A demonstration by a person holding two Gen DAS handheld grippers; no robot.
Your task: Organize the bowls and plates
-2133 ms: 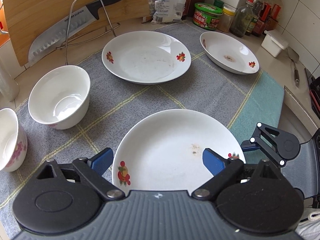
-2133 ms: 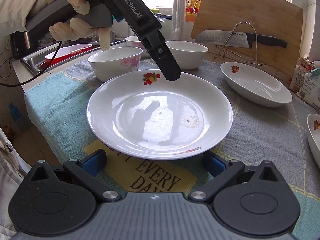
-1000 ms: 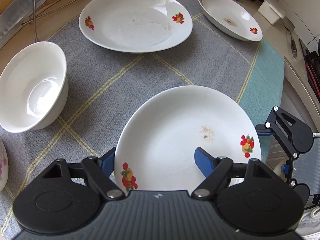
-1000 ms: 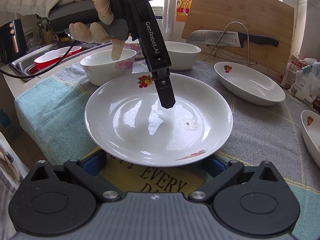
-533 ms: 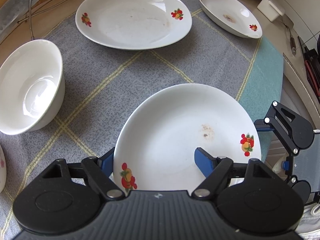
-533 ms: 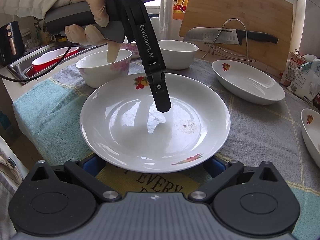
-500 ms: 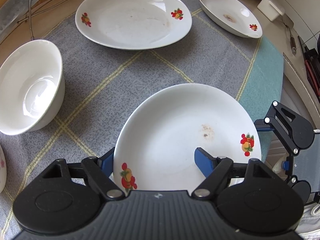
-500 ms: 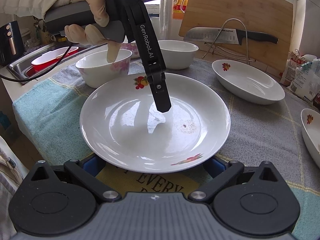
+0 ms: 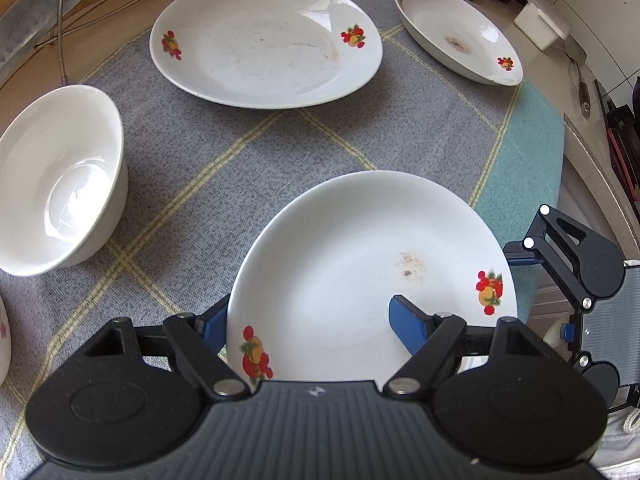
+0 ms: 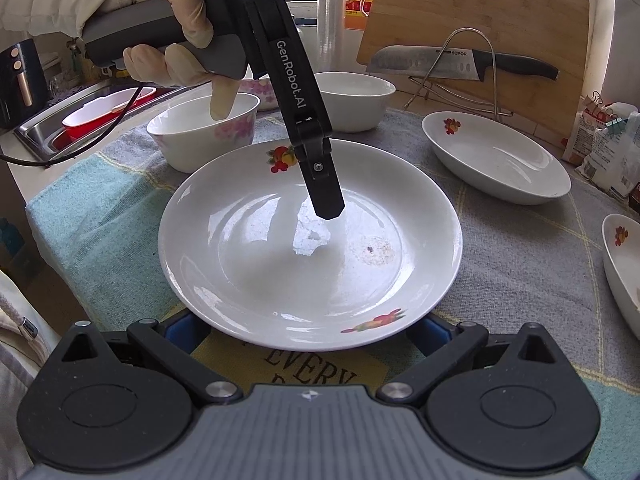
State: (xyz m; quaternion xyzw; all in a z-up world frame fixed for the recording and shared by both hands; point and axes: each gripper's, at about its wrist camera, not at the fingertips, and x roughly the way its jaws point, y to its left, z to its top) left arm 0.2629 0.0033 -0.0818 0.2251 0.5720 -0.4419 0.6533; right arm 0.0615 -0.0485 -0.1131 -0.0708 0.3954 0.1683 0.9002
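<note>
The left gripper [image 9: 308, 320] straddled the near plate's [image 9: 360, 264] rim, one finger [image 9: 408, 322] over its well, one outside, jaws parted and unclenched. The right gripper [image 10: 306, 330] was spread wide under the opposite rim, not pinching.

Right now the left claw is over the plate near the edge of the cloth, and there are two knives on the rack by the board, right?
Almost. The left claw is over the plate, but the right wrist view shows only one knife on the rack by the board, not two.
</note>
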